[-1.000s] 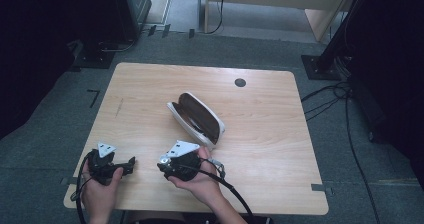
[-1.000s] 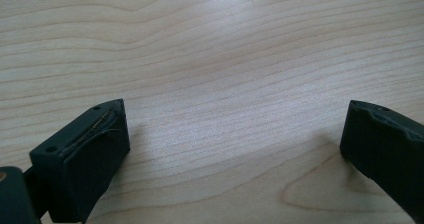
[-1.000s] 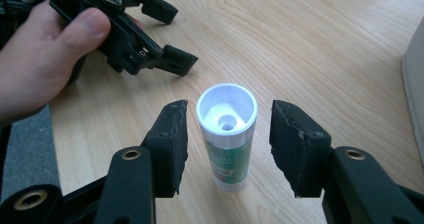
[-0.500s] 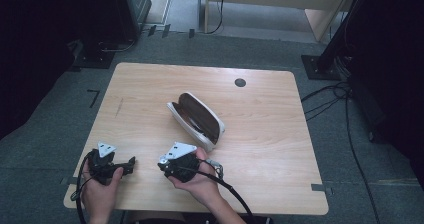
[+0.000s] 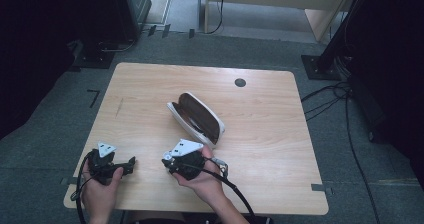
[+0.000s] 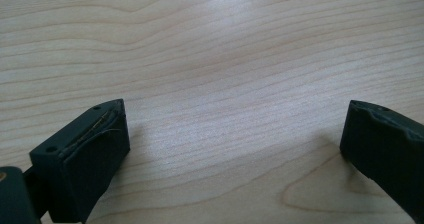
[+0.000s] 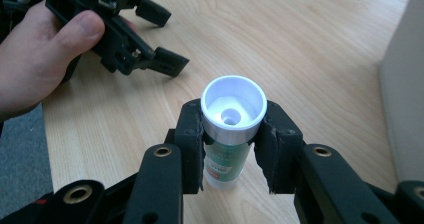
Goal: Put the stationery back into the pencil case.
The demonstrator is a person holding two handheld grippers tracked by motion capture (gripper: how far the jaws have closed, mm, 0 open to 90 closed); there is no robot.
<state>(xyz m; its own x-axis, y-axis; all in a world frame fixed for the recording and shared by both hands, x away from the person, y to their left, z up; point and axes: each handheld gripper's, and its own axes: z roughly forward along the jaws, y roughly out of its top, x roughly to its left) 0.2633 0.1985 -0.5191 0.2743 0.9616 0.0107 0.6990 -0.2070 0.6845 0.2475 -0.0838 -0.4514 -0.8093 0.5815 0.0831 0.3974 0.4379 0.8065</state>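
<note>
Gripping: a small white tube (image 7: 231, 134) with a flared white cap is being taken by the right gripper (image 7: 231, 151); the grasp step is judged to be in hand.
Tube: it is seen standing cap-up on the bench (image 7: 310, 59), near the front edge, with a green-printed label on its body below the cap.
Right jaws: they have just been closing, and are set partly closed against the tube's two sides, just under the cap; the pads appear to press on it.
Left gripper (image 5: 107, 165): it is held low over the bench beside the right one; its jaws are wide apart, with bare wood between them and nothing touched.
Case (image 5: 196, 118): an open white glasses case with a brown lining lies near the bench's middle, just beyond the right gripper.
Next move: a firm hold is called for before any lift, and the tube should be raised straight so it does not tip; the case is judged a likely destination.
</note>
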